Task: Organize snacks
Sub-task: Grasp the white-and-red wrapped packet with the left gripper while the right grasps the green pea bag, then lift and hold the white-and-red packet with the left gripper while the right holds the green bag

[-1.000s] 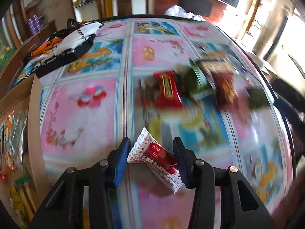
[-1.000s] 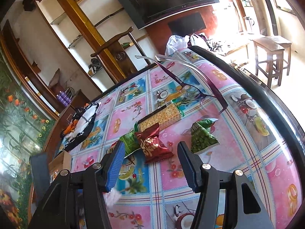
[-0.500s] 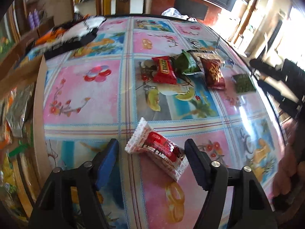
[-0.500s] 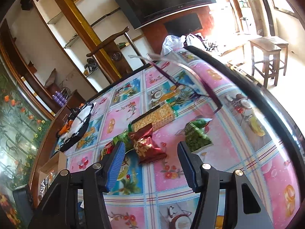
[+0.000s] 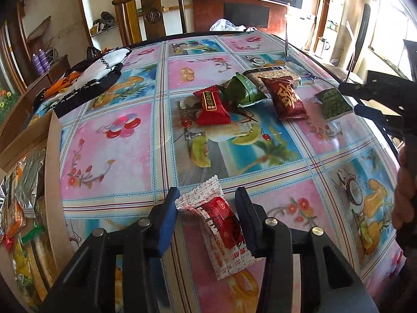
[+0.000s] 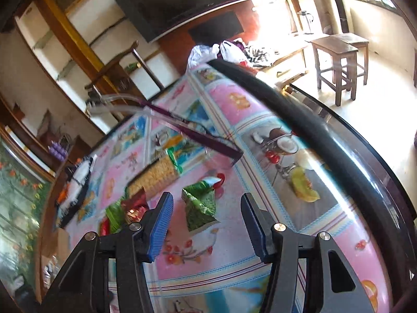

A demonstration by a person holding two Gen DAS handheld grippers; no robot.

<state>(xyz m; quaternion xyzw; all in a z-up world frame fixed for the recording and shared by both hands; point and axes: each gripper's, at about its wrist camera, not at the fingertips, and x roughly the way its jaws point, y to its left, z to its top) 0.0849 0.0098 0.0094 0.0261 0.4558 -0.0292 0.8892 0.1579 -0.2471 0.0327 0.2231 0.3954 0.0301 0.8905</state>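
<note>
Red-and-white candy wrapper [image 5: 221,216]: nearest item, held between the pads of the left claw [image 5: 206,195], low over the counter [image 5: 117,156]. The jaws had just been closing, and both pads pressed the wrapper's sides, so the claw was gripping it. Printing was red Chinese characters on white, too skewed to read.

Handling note: the wrapper was thin and crinkled and was caught near one end. Judged best to keep the pinch steady and carry it level to the cardboard box [image 5: 53,169] at the left edge, which already held bagged snacks. The claw should release only once it is inside the walls.

Right claw [image 6: 206,198]: open and holding nothing, its pads either side of the green pea packet [image 6: 199,208] but apart from it. Judged to need a lower, centred approach so that the pads meet the packet's flat faces rather than its crimped corner.

Middle of the counter, left wrist view:
- Red sweet packet [image 5: 212,107], with gold and white Chinese characters that were not legible.
- Green foil packet [image 5: 242,91], touching the red one, with no writing readable.
- Dark red pouch [image 5: 286,99], with one large gold Chinese character.
- The green pea packet, with a small Latin word that was too fine to make out.

Farther back was a cracker packet [image 5: 276,74], partly under the pouch. Purple spectacles [image 6: 195,133] lay beyond it.
</note>
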